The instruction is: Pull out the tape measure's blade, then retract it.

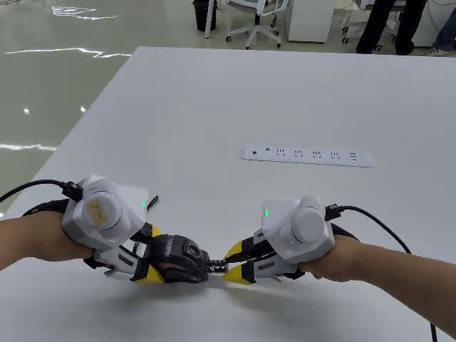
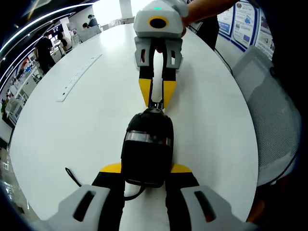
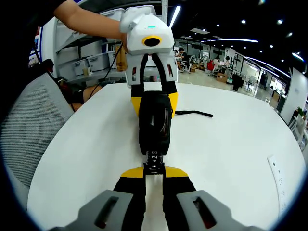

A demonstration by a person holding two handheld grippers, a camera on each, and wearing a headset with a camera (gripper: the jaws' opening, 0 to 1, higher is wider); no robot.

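Little writing can be read here: the beige label [image 1: 97, 209] on top of the left tongs' housing is too blurred to make out, and the small black figures on the blade [image 3: 153, 158] are too small to be sure of.

There is one tape measure [image 1: 178, 258], a chunky black case with a grey band across it. It sits low over the near edge of the white counter [image 1: 249, 92], between the two tongs. A thin black strap [image 3: 192, 113] trails from the case's far side onto the counter (loose and slack).

The left tongs [image 1: 160, 255], yellow-tipped, are pressed against the sides of the case, one jaw on each flank. The right tongs [image 1: 229, 265], also yellow-tipped, are pinched together on the end of the blade. A short length of blade shows between the case mouth and their tips, so the tips sit just beside the case.

One white power strip [image 1: 306, 154] lies flat farther out on the counter, to the right and well apart from the tape measure. Each pair of tongs is held in one hand, and a black cable runs from each housing.
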